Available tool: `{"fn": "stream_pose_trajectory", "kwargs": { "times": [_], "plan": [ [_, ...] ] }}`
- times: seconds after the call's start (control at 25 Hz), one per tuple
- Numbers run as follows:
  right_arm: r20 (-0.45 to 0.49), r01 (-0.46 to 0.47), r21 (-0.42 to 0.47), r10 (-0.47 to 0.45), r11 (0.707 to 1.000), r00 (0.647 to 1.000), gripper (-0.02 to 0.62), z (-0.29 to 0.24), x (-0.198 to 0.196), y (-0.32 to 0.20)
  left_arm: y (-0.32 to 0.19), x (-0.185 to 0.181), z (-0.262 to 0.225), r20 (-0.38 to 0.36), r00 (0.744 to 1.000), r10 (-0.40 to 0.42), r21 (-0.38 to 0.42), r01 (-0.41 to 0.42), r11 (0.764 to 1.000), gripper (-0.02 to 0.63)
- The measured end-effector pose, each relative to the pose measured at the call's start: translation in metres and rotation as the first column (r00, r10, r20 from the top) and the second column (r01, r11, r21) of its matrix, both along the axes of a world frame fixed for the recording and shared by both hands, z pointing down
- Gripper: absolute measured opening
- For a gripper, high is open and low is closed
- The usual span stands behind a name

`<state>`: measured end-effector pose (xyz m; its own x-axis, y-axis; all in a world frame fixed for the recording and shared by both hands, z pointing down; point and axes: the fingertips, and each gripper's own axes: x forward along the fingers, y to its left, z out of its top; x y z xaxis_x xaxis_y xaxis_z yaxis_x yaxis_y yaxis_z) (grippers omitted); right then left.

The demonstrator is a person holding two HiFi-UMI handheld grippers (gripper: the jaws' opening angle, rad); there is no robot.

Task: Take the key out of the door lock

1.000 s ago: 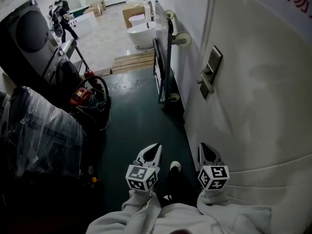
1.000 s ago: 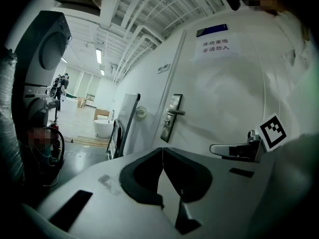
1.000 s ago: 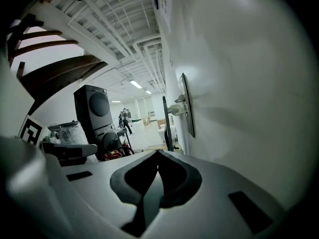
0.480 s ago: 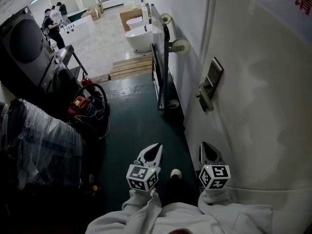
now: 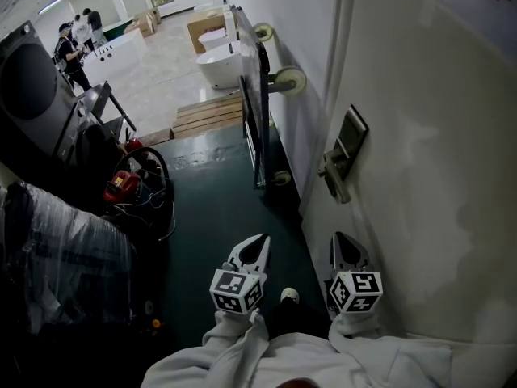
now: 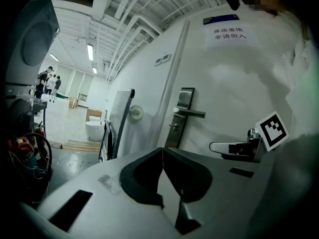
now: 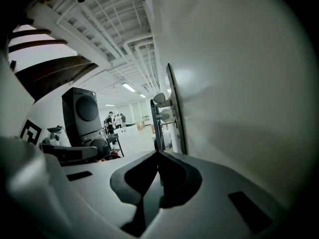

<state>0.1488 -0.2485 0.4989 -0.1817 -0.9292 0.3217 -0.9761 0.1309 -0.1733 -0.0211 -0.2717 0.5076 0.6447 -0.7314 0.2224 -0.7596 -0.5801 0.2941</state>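
A white door (image 5: 420, 136) fills the right side of the head view. On it sits a metal lock plate (image 5: 345, 148) with a lever handle (image 5: 331, 176). In the left gripper view the lock plate (image 6: 182, 114) shows ahead, and a small stub (image 6: 173, 127) that may be the key sticks out under the lever (image 6: 192, 113). My left gripper (image 5: 259, 240) (image 6: 162, 151) is shut and empty, low and well short of the lock. My right gripper (image 5: 338, 239) (image 7: 157, 154) is also shut and empty, close beside the door.
A wheeled flat cart (image 5: 260, 95) leans on the wall past the door. A white tub (image 5: 220, 63) and wooden pallets (image 5: 206, 113) lie beyond. A large dark machine (image 5: 28, 95), a red tool (image 5: 117, 186) and a wrapped bundle (image 5: 56, 241) crowd the left. People (image 5: 73, 43) stand far off.
The head view has shifted, so the lock plate and handle now sit lower and a little left in frame. Both grippers keep their places, shut.
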Motion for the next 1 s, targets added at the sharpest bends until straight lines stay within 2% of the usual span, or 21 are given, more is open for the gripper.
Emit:
{"fn": "stream_pose_trajectory", "kwargs": {
  "times": [0.48,0.72,1.0],
  "plan": [
    [-0.013,-0.038,-0.012,0.038,0.999,0.999,0.052,0.01,0.005,-0.005,-0.014,0.015,0.012,-0.028,0.999,0.046,-0.024,-0.047,0.999,0.015],
    [-0.005,-0.089,-0.02,0.088,0.996,0.996,0.052,0.015,0.009,-0.004,-0.024,0.024,0.009,-0.021,0.994,0.105,-0.017,-0.106,0.994,0.015],
    [0.004,-0.188,-0.022,0.188,0.982,0.982,0.052,0.01,0.016,-0.013,-0.05,0.033,0.0,-0.019,0.98,0.196,-0.013,-0.197,0.98,0.015]
  ]
}}
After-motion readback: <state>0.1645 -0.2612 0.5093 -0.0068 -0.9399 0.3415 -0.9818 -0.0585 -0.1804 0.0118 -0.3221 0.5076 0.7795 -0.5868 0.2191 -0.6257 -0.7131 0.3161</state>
